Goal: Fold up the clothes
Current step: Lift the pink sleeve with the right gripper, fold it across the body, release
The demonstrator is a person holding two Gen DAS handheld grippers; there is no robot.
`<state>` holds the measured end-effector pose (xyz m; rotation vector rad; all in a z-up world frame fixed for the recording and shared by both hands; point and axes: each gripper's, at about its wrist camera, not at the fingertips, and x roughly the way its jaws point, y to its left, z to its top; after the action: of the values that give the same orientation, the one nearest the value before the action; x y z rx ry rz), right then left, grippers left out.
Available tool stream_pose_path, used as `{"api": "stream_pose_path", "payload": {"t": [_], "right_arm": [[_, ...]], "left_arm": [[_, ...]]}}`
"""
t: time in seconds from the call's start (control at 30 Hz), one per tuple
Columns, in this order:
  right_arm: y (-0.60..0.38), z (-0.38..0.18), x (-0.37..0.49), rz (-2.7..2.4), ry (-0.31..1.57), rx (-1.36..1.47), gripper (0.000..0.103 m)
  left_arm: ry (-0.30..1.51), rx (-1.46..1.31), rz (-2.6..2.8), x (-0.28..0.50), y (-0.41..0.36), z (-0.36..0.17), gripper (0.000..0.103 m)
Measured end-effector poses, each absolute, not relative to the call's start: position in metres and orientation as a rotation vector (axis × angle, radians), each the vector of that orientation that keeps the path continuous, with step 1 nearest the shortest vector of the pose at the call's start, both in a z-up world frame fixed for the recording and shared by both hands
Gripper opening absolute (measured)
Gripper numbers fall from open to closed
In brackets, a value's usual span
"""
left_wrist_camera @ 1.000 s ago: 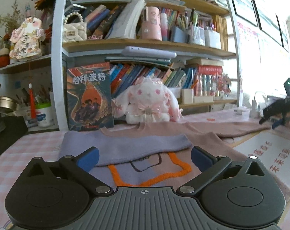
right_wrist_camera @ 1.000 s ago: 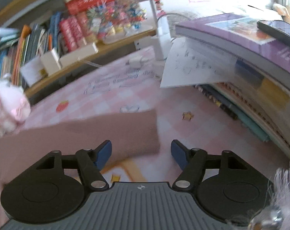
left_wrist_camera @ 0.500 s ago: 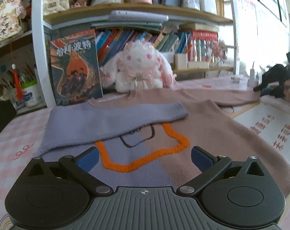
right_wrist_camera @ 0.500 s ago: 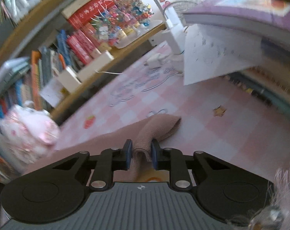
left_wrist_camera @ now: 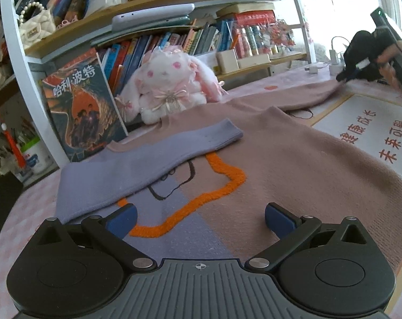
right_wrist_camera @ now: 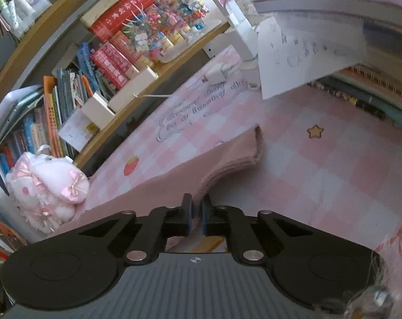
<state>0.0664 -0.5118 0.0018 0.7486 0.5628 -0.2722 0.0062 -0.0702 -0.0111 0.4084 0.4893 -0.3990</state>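
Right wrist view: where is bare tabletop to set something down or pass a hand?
Free: pink checked cloth between the pink sleeve cuff and the stacked books on the right, around the star print. A narrower strip lies between the sleeve and the shelf, by the strawberry print. Crowded: charger, loose paper, plush rabbit.

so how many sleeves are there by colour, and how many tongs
purple sleeve, folded across the sweater: 1
pink sleeve, stretched out, cuff pinched in the right tongs: 1
tongs, counting the open left tongs: 2
total: 4
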Motion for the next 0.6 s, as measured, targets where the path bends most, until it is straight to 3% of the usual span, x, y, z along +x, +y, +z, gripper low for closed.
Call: {"api": "stream_pose_path", "payload": {"t": [0.37,0.6], "right_arm": [[-0.435,0.095,0.063,-0.060,0.417,0.587,0.006],[-0.351,0.131,0.081,0.100,0.425,0.466,0.006]], "left_arm": [[0.481,0.140,-0.333,0.016,-0.027,0.000,0.103],[0.461,0.138,-0.316,0.014,-0.025,0.002,0.103]]}}
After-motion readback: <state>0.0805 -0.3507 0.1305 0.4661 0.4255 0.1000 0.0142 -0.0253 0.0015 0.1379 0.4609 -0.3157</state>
